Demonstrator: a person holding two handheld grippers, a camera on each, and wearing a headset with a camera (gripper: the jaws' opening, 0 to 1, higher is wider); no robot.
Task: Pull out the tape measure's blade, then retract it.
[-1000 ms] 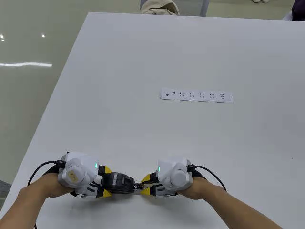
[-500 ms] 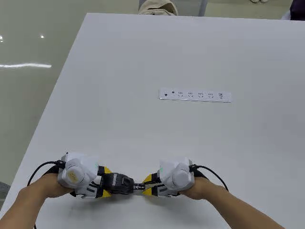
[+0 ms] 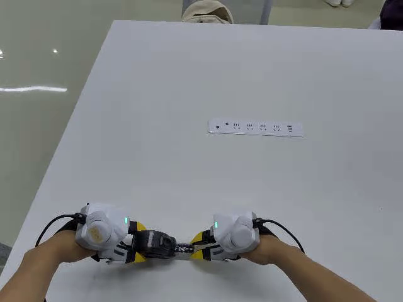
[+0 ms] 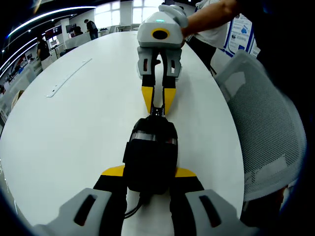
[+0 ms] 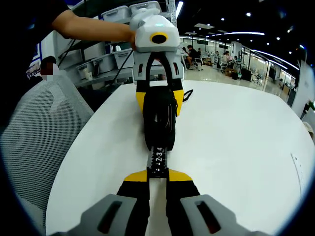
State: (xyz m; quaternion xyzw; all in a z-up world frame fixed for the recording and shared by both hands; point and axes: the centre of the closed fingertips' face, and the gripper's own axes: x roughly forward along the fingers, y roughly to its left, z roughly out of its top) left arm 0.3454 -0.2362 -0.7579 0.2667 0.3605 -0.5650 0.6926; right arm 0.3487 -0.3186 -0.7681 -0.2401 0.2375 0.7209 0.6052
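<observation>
One tape [image 3: 157,243] between the fingers of two grippers, left gripper [image 3: 141,242] and right gripper [image 3: 195,246]; one power strip [image 3: 255,127] beyond the fingers; one tabletop [image 3: 189,75]; one chair [image 4: 261,113].

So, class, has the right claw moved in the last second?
Yes: judged against the power strip, the right claw has slid slightly right, away from the tape measure's case, baring more blade.

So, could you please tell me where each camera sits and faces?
Head view: headset, facing down at table; forearms, left gripper, right gripper show.
Left gripper view: on left gripper, along own jaws over tape measure toward right gripper.
Right gripper view: on right gripper, along own jaws and blade toward left gripper.
Shared: the tape measure.
</observation>
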